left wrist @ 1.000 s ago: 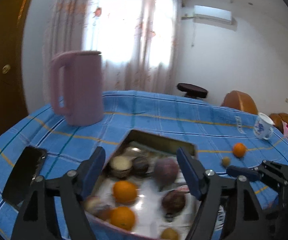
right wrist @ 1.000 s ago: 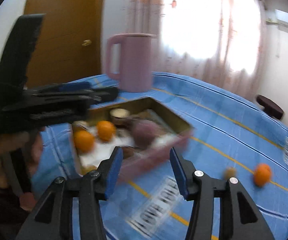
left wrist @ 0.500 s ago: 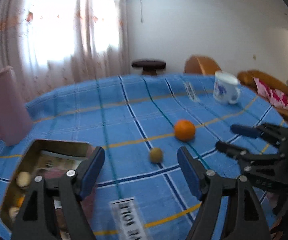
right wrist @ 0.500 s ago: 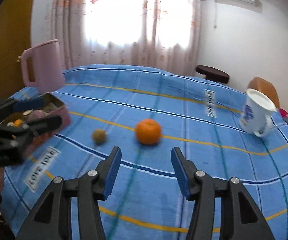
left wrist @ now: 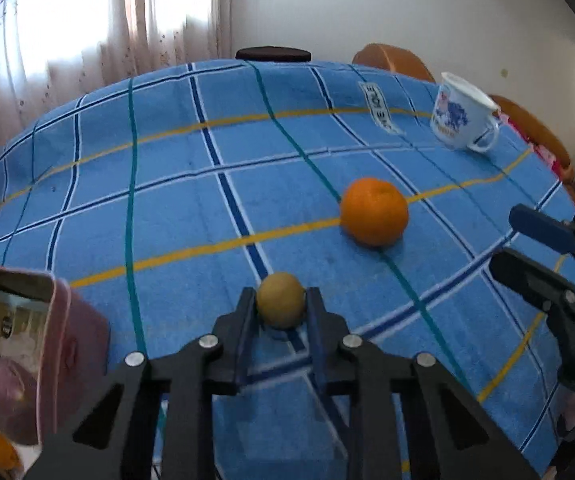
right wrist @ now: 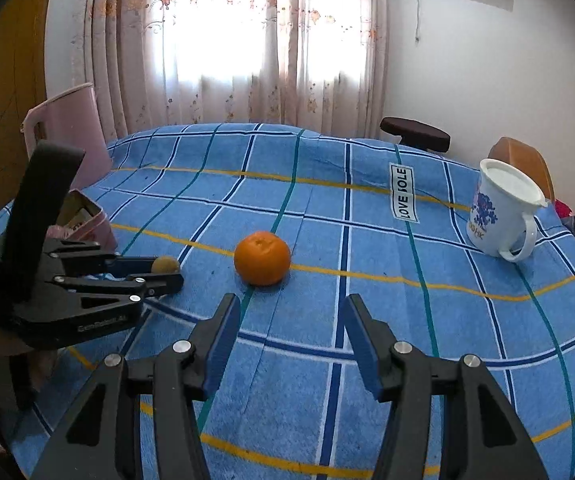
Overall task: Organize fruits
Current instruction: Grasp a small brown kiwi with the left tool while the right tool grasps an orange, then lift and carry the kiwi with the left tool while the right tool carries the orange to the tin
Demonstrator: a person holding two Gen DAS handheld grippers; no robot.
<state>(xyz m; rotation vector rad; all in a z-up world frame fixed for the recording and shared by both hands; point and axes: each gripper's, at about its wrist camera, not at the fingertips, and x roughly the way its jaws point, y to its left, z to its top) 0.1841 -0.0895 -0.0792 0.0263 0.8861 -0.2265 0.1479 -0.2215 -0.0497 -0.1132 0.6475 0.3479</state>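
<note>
Since half a second ago, the left gripper [left wrist: 281, 304] has been closed onto the small yellow-brown fruit [left wrist: 280, 299], low in the frame's centre, so a pickup is judged begun. The right gripper [right wrist: 291, 320] is held apart. Counted: one orange [right wrist: 262, 257] mid-frame, one mug [right wrist: 501, 216], one box [left wrist: 27, 344] at lower left.

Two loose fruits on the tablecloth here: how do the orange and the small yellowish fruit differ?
The orange is bright orange and clearly larger; the small yellowish fruit is dull yellow-brown. The small yellowish fruit sits between the closed fingers of the left gripper; the orange lies free, ahead of the open right gripper, untouched. Both are round, sit on the blue checked tablecloth, and are outside the pink box.
</note>
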